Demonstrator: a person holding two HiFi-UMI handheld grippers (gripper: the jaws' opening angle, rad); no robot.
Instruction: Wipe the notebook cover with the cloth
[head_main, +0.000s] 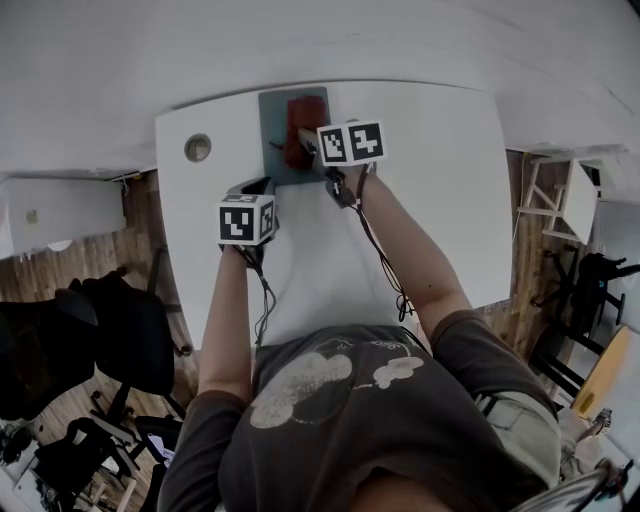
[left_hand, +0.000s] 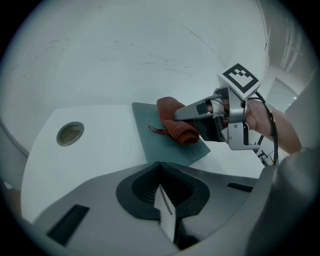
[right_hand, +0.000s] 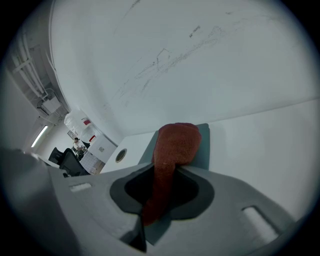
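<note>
A teal notebook (head_main: 280, 150) lies flat at the far edge of the white table (head_main: 420, 200). A rust-red cloth (head_main: 299, 135) sits bunched on its cover. My right gripper (head_main: 306, 140) is shut on the cloth and holds it down on the cover. In the right gripper view the cloth (right_hand: 172, 147) runs up between the jaws over the notebook (right_hand: 204, 145). My left gripper (head_main: 263, 187) is shut and holds nothing, its tips at the notebook's near left corner. The left gripper view shows the notebook (left_hand: 165, 150), the cloth (left_hand: 172, 125) and the right gripper (left_hand: 181, 115) beyond its tips.
A round cable hole (head_main: 198, 147) is set in the table left of the notebook. Cables (head_main: 385, 265) trail from both grippers across the table. Black office chairs (head_main: 90, 340) stand on the wood floor at left. A white frame stand (head_main: 560, 195) is at right.
</note>
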